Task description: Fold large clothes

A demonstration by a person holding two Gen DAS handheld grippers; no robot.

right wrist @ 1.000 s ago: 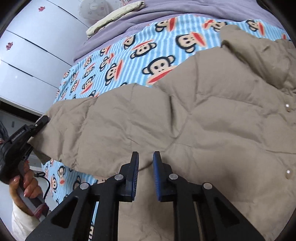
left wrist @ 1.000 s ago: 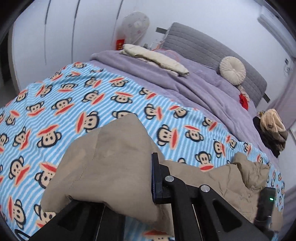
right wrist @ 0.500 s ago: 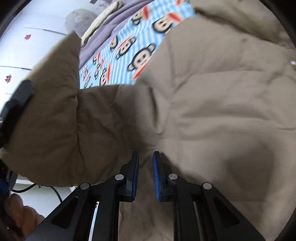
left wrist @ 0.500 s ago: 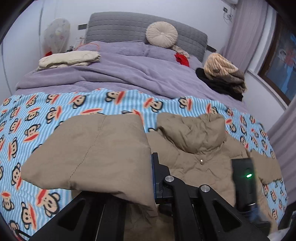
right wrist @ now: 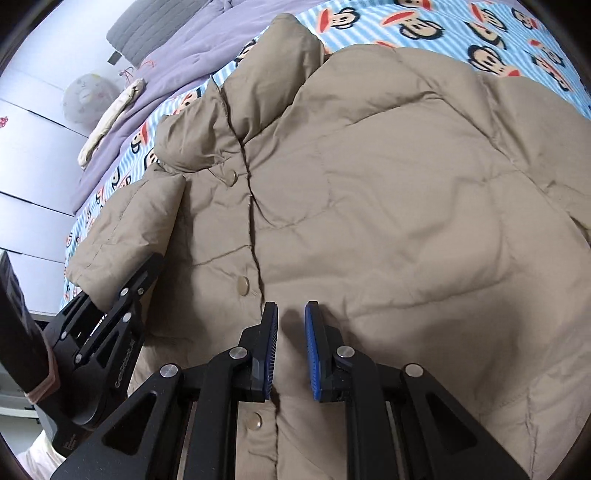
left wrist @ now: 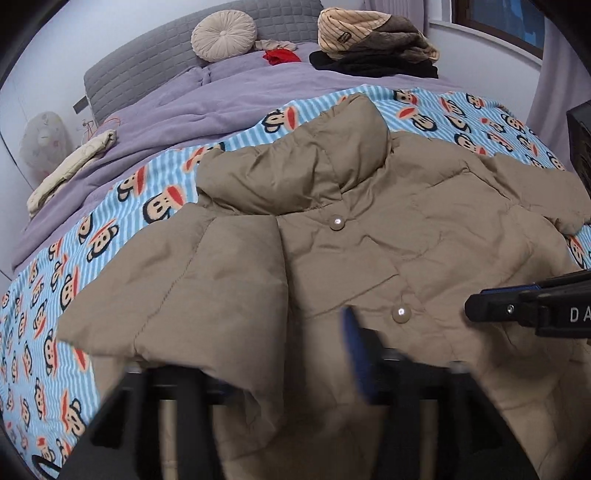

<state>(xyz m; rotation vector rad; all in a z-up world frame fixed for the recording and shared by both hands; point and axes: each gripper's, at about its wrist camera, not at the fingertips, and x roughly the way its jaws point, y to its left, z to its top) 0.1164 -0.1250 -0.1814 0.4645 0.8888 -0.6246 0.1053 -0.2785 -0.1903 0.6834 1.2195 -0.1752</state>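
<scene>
A tan puffer jacket (left wrist: 406, 229) lies front up on the monkey-print blanket (left wrist: 110, 229), collar toward the headboard; it also fills the right wrist view (right wrist: 388, 184). Its sleeve (left wrist: 192, 291) is folded across the chest and drapes over my left gripper (left wrist: 280, 369), which is blurred; one blue pad shows and the other finger is under the cuff. In the right wrist view the left gripper (right wrist: 122, 291) sits at the sleeve cuff (right wrist: 122, 236). My right gripper (right wrist: 290, 347) hovers over the snap placket, jaws slightly apart and empty; its tip also shows in the left wrist view (left wrist: 480, 306).
A purple duvet (left wrist: 229, 96) covers the bed's far half. On it lie a folded cream garment (left wrist: 70, 170), a round cushion (left wrist: 223, 35), a red item (left wrist: 280, 56) and a pile of clothes (left wrist: 373, 40). White wardrobe doors (right wrist: 33, 155) stand left.
My left gripper has carried the sleeve from the bed's left side inward and laid it over the jacket's chest. The right gripper has stayed above the jacket front, its jaws slightly wider.
</scene>
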